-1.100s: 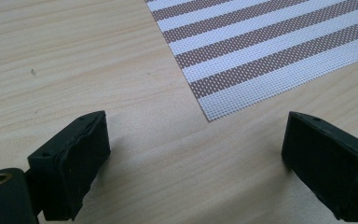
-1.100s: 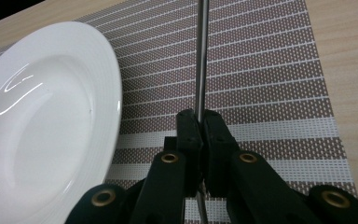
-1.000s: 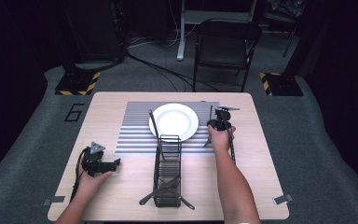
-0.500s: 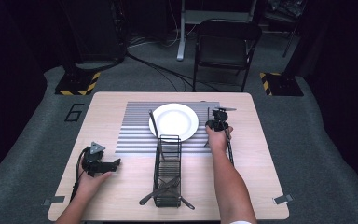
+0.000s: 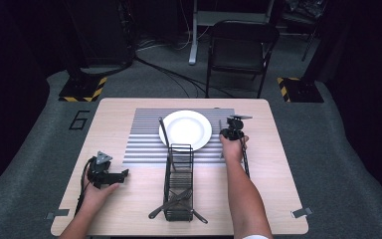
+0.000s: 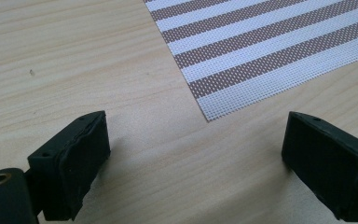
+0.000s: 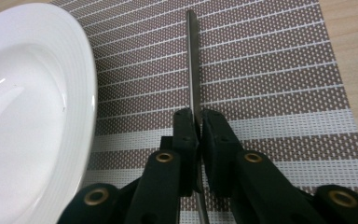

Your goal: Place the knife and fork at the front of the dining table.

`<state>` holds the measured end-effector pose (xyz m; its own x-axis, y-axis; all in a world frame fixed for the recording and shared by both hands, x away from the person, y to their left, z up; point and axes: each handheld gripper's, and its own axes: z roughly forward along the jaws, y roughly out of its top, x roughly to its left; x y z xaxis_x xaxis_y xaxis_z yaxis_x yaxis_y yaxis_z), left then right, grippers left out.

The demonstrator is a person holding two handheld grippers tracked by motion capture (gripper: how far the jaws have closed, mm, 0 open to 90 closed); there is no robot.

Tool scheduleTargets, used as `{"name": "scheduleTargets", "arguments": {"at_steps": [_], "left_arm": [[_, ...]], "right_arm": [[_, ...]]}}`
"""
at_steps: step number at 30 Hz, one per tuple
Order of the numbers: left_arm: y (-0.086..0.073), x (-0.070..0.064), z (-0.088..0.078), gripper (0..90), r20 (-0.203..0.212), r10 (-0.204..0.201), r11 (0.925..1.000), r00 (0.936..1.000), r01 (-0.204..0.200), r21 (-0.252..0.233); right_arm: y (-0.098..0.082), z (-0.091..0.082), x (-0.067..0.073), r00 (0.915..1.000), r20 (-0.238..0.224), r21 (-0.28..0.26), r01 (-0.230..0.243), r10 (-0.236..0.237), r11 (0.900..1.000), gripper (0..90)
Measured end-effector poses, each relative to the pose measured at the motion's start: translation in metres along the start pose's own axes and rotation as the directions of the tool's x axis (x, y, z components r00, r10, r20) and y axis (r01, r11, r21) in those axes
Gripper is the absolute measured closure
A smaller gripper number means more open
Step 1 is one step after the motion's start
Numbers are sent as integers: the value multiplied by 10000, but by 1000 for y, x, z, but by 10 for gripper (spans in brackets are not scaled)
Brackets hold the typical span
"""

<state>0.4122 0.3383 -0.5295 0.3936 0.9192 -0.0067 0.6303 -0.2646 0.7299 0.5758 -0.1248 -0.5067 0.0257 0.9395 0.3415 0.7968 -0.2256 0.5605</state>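
Observation:
A white plate (image 5: pixel 185 128) (image 7: pixel 23 116) sits on a striped placemat (image 5: pixel 144 134) (image 7: pixel 270 60). Just right of the plate, a thin metal knife (image 7: pixel 192 56) lies edge-up along the mat. My right gripper (image 5: pixel 227 130) (image 7: pixel 198 126) grips its blade between the pads; the jaws have just been opening slightly, with the blade still between them. My left gripper (image 5: pixel 124 174) (image 6: pixel 196 158) rests open on bare wood near the mat's front left corner (image 6: pixel 261 46), nothing between its fingers.
A black wire caddy (image 5: pixel 179 184) stands at the table's front middle with cutlery lying in its near end. A dark utensil (image 5: pixel 164 134) leans out of its far end toward the plate. A folding chair (image 5: pixel 241 50) stands beyond the table.

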Motion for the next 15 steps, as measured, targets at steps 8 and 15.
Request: {"name": "scheduleTargets", "arguments": {"at_steps": [8,15], "left_arm": [[0,0,0,74,0,0,10000,10000,0,-5],[0,0,0,74,1,2,10000,10000,-2,-3]], "right_arm": [[0,-2,-1,9999,110,55,2,-3,10000,836],[1,-4,-1,9996,266,-94,12,-9,10000,872]]}}
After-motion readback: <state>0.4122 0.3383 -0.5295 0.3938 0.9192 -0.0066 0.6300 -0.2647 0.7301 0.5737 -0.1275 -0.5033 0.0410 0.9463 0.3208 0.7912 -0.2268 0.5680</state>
